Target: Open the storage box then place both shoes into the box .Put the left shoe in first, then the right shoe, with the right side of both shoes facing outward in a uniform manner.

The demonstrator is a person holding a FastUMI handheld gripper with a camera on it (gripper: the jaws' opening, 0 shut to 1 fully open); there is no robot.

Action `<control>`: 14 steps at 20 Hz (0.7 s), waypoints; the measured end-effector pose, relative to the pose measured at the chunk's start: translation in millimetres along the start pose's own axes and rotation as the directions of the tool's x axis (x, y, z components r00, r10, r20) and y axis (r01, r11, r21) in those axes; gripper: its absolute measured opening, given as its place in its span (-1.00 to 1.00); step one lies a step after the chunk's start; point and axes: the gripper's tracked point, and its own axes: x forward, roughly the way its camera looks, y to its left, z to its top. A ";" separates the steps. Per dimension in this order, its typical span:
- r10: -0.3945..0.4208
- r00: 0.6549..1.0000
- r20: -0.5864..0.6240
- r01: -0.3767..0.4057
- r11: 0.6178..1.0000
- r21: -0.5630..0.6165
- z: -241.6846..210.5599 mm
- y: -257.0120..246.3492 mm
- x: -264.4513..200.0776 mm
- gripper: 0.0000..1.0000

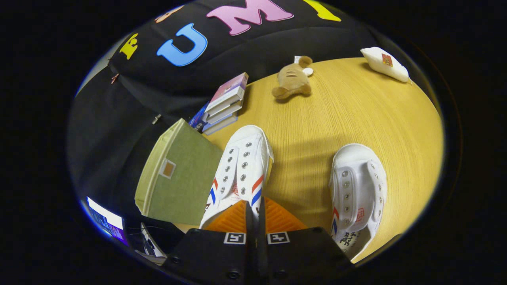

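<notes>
Gripper [255,215] nearest, fingers pressed close together, only a thin slit between them. They sit over the heel end of one shoe [242,170]; whether they pinch its rim or just hover above it, cannot tell.

That shoe: white canvas, metal eyelets, no laces, red and blue stripes on each side. Toe points away from the fingers, toward the books. It lies on the table [348,118], yellow wood grain.

Second shoe [358,190] to the right, well apart from the first, same make. Opening faces up, print on the insole near the heel, toe pointing far. Bare tabletop between the two.

Box [178,174] just left of the first shoe, olive-green fabric, lighter trim along the edges, a small label holder on the flat face turned up. The shoe's left side runs right along it. Box looks shut; lid not lifted.

Near left, below the box, a bright screen [105,221] at the table's edge.

Farther: a short stack of books [223,105] past the box's far corner, at the table's left edge. Beyond, mid-table, a brown plush toy [293,79]. Far right corner, a white pouch [386,63] with a small red patch.
</notes>
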 end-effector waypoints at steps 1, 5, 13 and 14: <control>0.008 1.000 0.021 -0.008 1.000 -0.011 13.2 11.4 -6.0 -0.90; 0.027 0.998 0.056 -0.025 0.999 -0.026 57.2 69.0 -22.5 -0.90; 0.075 0.996 -0.052 -0.074 0.997 0.020 59.0 211.1 17.3 -0.90; 0.063 0.995 -0.074 -0.061 0.998 0.033 51.5 225.8 25.5 -0.90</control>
